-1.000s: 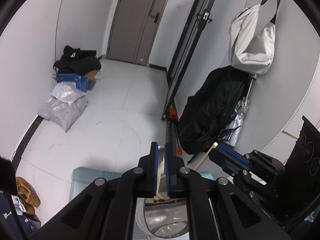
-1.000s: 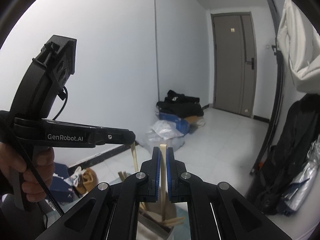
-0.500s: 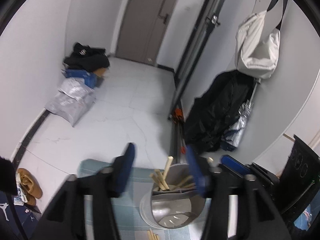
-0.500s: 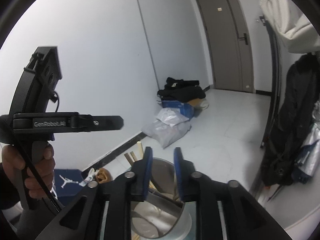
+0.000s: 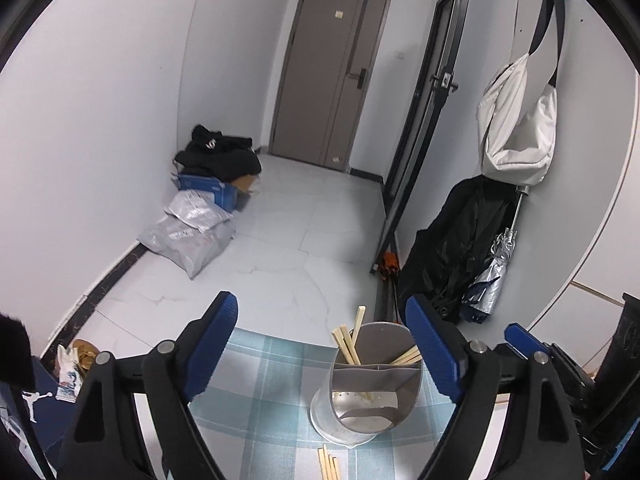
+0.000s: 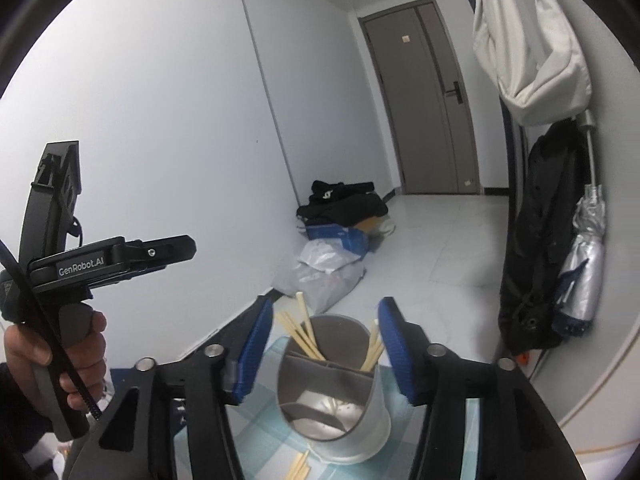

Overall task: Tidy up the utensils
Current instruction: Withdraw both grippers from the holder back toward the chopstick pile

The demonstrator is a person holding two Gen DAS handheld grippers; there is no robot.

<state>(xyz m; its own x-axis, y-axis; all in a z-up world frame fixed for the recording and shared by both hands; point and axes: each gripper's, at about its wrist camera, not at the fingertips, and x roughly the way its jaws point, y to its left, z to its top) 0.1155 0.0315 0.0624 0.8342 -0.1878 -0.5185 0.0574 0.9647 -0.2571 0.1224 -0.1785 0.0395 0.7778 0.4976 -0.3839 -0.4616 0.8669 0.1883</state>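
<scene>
One metal holder [image 5: 374, 392]; five chopsticks [image 6: 298, 330] inside; three chopsticks on cloth [image 5: 330, 464]; one umbrella [image 5: 490, 276].

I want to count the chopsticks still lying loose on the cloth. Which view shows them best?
The left wrist view: the loose chopsticks lie in front of the metal holder with nothing over them, though the picture's bottom edge cuts them off. The right wrist view shows only their ends beside that holder.

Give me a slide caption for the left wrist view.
Open left gripper above a metal utensil holder holding wooden chopsticks on a checked cloth.
</scene>
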